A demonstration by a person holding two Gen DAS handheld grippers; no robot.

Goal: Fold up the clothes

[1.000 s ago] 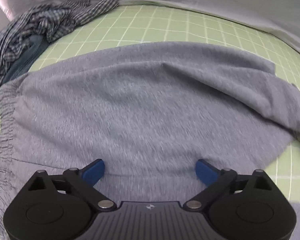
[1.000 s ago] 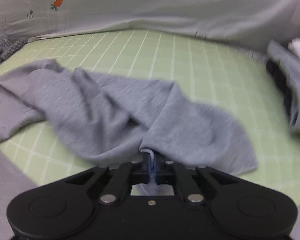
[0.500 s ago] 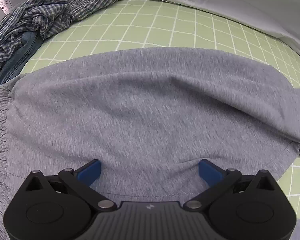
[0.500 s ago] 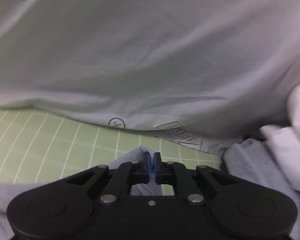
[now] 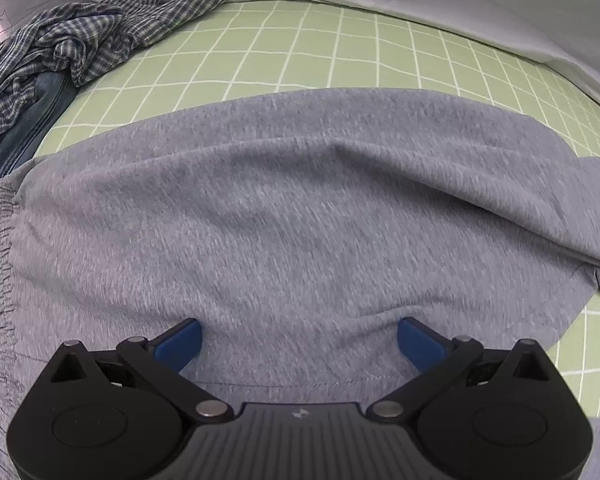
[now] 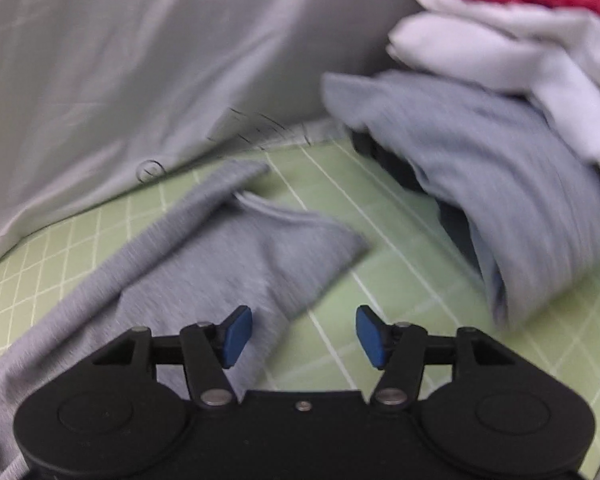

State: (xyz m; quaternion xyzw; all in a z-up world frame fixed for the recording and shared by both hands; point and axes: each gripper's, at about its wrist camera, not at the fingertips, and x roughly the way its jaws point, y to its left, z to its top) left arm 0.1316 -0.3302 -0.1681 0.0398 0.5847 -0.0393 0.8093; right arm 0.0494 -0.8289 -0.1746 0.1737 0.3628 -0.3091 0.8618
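Note:
Grey sweatpants point(image 5: 284, 216) lie spread on the green checked sheet point(image 5: 300, 52), gathered waistband at the left edge. My left gripper point(image 5: 299, 340) hovers open over the near hem, blue pads wide apart and nothing between them. In the right wrist view one grey pant leg point(image 6: 236, 256) stretches across the sheet toward the back. My right gripper point(image 6: 303, 336) is open just above its near part; the left pad point(image 6: 236, 334) sits over the cloth, and the right pad is over bare sheet.
A crumpled plaid shirt point(image 5: 80, 44) on blue denim lies at the far left. A pile of folded grey, white and red clothes point(image 6: 500, 128) stands at the right. A pale grey quilt point(image 6: 140, 80) runs along the back.
My right gripper was shut on the pant leg and lifted it; now it is open and the leg lies on the sheet. The left gripper stayed open, shifting slightly.

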